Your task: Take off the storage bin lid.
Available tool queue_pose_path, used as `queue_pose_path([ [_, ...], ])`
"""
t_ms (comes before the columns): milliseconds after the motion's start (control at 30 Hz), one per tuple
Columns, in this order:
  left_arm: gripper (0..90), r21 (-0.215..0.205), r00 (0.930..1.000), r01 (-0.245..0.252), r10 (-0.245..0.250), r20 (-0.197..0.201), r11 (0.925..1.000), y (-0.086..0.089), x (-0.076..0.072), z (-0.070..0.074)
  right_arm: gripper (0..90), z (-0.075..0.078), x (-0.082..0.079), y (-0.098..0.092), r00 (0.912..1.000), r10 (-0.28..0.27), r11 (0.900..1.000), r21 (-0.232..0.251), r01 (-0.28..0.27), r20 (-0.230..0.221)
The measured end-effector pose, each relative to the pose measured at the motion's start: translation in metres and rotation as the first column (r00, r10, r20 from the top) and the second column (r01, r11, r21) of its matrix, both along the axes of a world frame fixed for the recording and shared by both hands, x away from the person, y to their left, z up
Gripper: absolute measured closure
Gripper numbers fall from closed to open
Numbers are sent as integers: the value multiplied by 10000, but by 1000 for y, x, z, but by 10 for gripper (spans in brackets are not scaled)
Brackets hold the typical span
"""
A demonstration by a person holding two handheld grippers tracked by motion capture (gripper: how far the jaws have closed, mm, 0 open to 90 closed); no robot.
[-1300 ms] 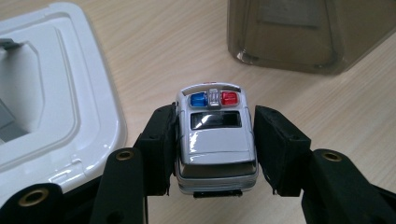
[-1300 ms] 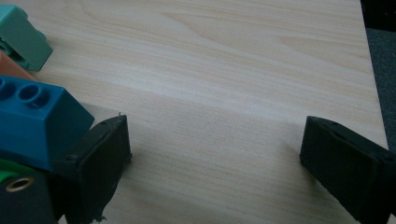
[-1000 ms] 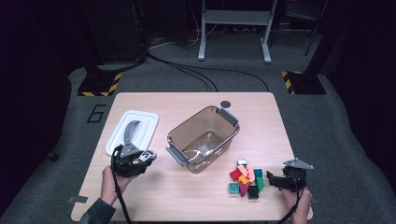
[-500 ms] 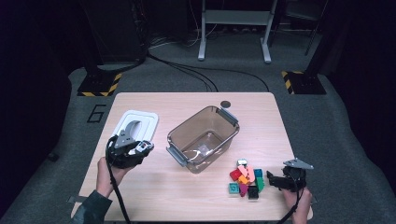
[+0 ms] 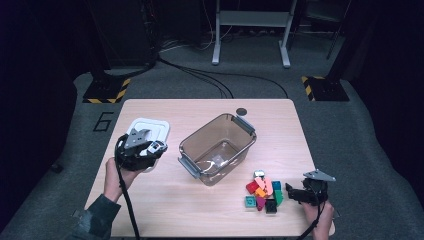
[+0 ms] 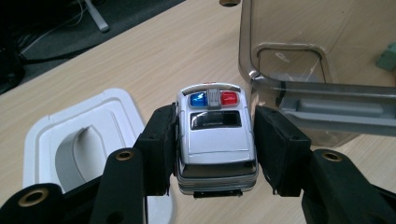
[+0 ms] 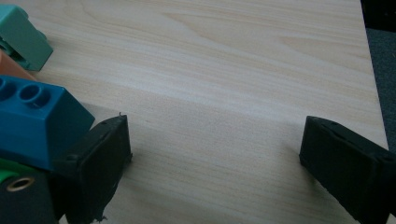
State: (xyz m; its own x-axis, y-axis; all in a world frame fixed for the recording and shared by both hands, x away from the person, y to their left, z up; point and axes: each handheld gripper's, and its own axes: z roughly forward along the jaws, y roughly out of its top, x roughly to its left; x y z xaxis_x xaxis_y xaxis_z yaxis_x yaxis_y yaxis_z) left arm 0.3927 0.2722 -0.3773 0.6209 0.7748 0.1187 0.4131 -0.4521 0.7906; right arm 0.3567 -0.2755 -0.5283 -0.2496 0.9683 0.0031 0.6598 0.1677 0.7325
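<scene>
A silver toy police car (image 6: 215,135) with blue and red roof lights sits between the pads of my left gripper (image 6: 215,144), which is shut on it. In the high view that left gripper (image 5: 152,148) hovers over the table's left side, beside the white lid (image 5: 150,126). The clear brown container (image 5: 218,146) stands empty at the table's middle, its rim and grey latch (image 6: 327,105) close ahead in the left gripper view. My right gripper (image 5: 291,193) rests open at the front right, its left pad next to a blue brick (image 7: 37,119).
A pile of coloured bricks (image 5: 263,191) lies right of the container's front corner, just left of the right gripper. A teal brick (image 7: 21,42) lies farther off. A small dark disc (image 5: 241,111) sits near the table's far edge. Cables trail from both grippers.
My left gripper has risen with the toy car and moved away from me, toward the white lid. The right gripper has stayed still.
</scene>
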Motion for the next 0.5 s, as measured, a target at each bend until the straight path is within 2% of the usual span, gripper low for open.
queue_pose_path([
  [300,503,193,9991,391,-394,148,9990,-15,10,15,79,0,0,0,10000,2,10000,3,-2,3],
  [400,503,112,9988,481,-482,107,9988,-21,12,18,79,0,0,0,10000,4,10000,1,-4,3],
  [433,502,255,9980,608,-611,135,9978,-22,14,19,80,0,0,0,10000,2,10000,4,-2,2],
  [500,502,222,9978,663,-665,67,9976,-26,16,21,80,0,0,0,10000,2,10000,6,-2,2],
])
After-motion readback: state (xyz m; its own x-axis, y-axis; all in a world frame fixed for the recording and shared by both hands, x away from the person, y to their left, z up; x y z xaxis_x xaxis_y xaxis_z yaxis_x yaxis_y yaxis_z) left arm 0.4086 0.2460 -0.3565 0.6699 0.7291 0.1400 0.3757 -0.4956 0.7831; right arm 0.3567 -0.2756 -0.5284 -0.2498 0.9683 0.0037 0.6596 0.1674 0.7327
